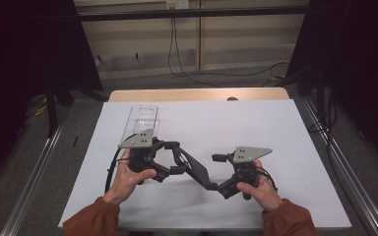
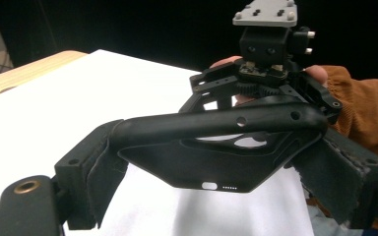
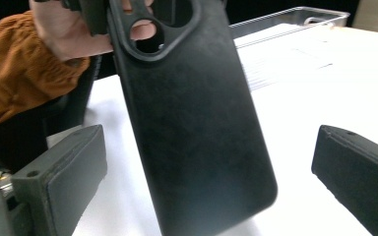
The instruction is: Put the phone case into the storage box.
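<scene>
High view: black phone case (image 1: 193,166) is held above the white table (image 1: 275,128) between left gripper (image 1: 170,160) and right gripper (image 1: 225,186); clear tray (image 1: 140,123) behind.
Left gripper view: jaws clamped on case's sides (image 2: 216,147).
Right gripper view: jaws spread wide, case (image 3: 197,123) between, untouched.

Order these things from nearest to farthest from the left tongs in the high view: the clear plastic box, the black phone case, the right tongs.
1. Black phone case: between the left tongs' pads.
2. Clear plastic box: just behind, on the white table cover.
3. Right tongs: across, at the case's other end.
</scene>
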Motion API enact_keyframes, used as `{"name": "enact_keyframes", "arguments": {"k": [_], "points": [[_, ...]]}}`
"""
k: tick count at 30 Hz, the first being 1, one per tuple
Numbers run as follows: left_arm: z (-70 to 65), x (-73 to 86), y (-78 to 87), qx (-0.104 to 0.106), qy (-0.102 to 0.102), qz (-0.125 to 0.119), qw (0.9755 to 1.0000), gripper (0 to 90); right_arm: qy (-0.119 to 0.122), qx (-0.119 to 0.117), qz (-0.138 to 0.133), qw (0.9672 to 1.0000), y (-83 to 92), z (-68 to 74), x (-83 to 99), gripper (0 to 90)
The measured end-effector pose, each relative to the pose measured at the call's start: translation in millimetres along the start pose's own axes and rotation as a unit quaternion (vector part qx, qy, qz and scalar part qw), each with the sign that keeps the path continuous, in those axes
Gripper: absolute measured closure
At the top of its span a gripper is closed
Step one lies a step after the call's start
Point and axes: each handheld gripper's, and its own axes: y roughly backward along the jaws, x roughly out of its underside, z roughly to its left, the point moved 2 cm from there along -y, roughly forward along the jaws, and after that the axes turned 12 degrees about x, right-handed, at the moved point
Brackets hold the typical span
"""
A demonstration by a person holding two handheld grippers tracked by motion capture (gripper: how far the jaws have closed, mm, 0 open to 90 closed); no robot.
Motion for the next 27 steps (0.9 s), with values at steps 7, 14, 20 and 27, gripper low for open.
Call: {"name": "enact_keyframes", "arguments": {"k": [7,14,20,27], "points": [[2.2,1.5,2.1,-0.027,0.015,-0.001,0.9995,14.8,0.005,0.035,0.007,0.9994,3.0,-0.8,1.1,0.8],[3.6,2.4,5.1,-0.047,0.024,-0.001,0.9986,14.8,-0.004,0.076,-0.007,0.9971,11.6,-4.1,2.5,0.9],[2.8,1.4,7.9,-0.062,0.03,-0.007,0.9976,14.8,0.0,0.13,-0.022,0.9913,22.6,-4.4,6.5,0.4],[2.7,1.5,11.4,-0.078,0.038,-0.004,0.9962,14.8,-0.008,0.189,-0.028,0.9815,36.5,-6.8,13.4,0.1]]}}
